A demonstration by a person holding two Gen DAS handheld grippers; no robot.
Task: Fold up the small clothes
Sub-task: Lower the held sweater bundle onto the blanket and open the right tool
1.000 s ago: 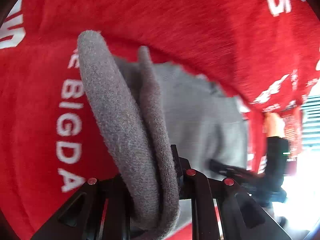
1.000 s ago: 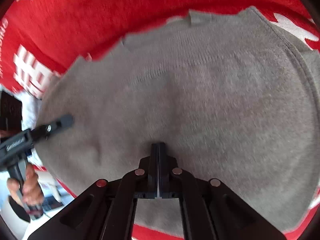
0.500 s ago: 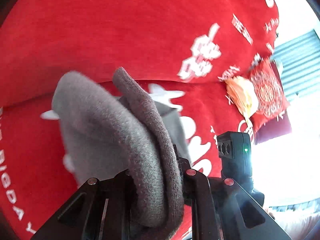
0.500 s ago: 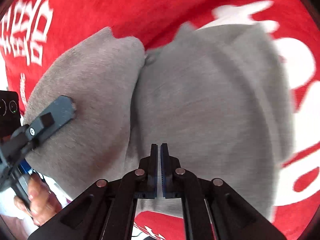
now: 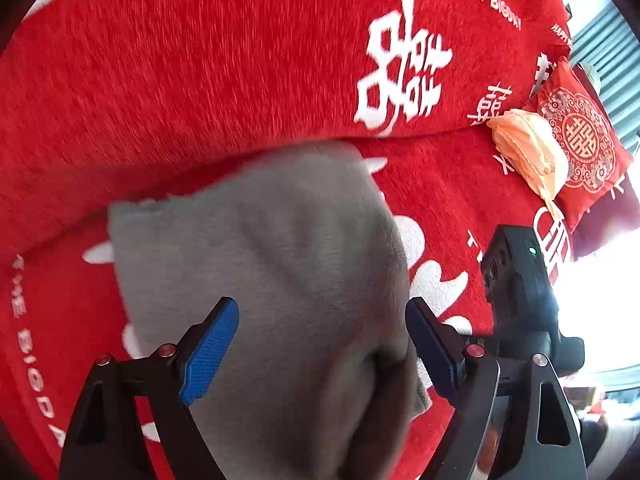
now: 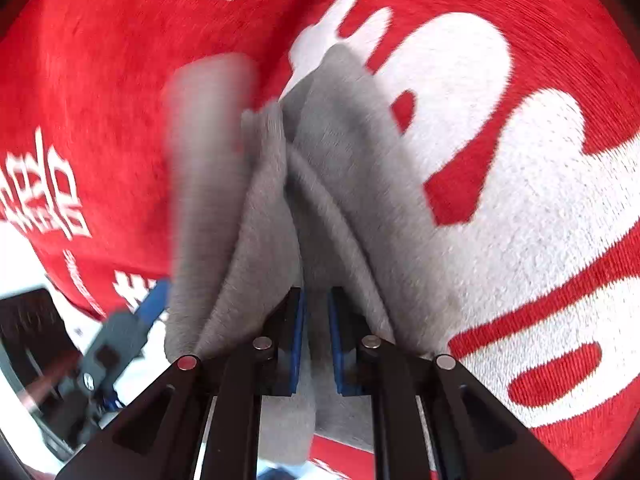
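The soft grey knitted garment (image 5: 260,264) is judged to be light, limp and without any stiffness of its own: it drapes and bunches wherever it is not supported, and the fuzzy knit should be gripped without slipping between the blue ribbed pads. It is best taken hold of at a hem or at a doubled edge, where two layers can be pinched together, since a grip in the middle of the cloth would only raise a peak. Nearest the camera in the right wrist view, the right gripper (image 6: 316,344) is seen with its jaws a little apart and grey cloth gathered between them; the jaws have just been opening slightly, and whether the pads still press on the cloth cannot be told. From that gripper the garment (image 6: 328,184) is drawn forward in long folds onto the red plush blanket with white lettering (image 6: 100,100). In the left wrist view the left gripper (image 5: 322,336) is held wide open just above the garment, its jaws having just been opening, with cloth below and between them but nothing clamped. The garment is seen as a plain, blurred grey panel, roughly folded, lying on the blanket. Well beyond the garment, a crumpled pale orange cloth (image 5: 528,148) is seen beside a red embroidered cushion (image 5: 580,136).
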